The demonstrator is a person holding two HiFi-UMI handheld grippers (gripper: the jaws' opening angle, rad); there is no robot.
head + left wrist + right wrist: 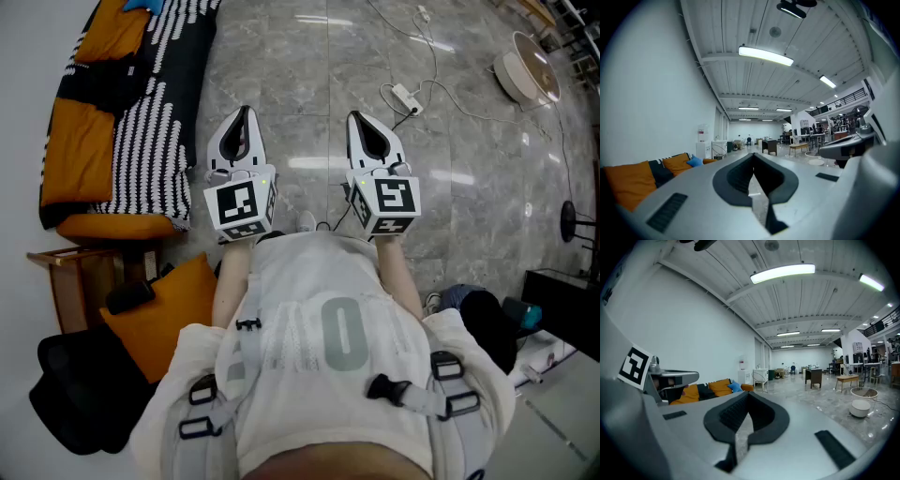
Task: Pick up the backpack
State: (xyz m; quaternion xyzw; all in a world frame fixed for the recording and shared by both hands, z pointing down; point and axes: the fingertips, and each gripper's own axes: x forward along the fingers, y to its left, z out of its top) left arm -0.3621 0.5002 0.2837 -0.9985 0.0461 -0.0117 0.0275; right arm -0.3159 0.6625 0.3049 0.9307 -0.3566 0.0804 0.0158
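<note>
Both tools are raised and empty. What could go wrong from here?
The left tool and right tool are both shut and point out over the floor; unless they open first, they may only nudge a strap rather than grip it. A white cable with a power strip lies ahead, a possible trip hazard.

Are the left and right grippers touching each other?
Apart. The head view shows a strip of bare floor between the left gripper and the right gripper along their whole length.
</note>
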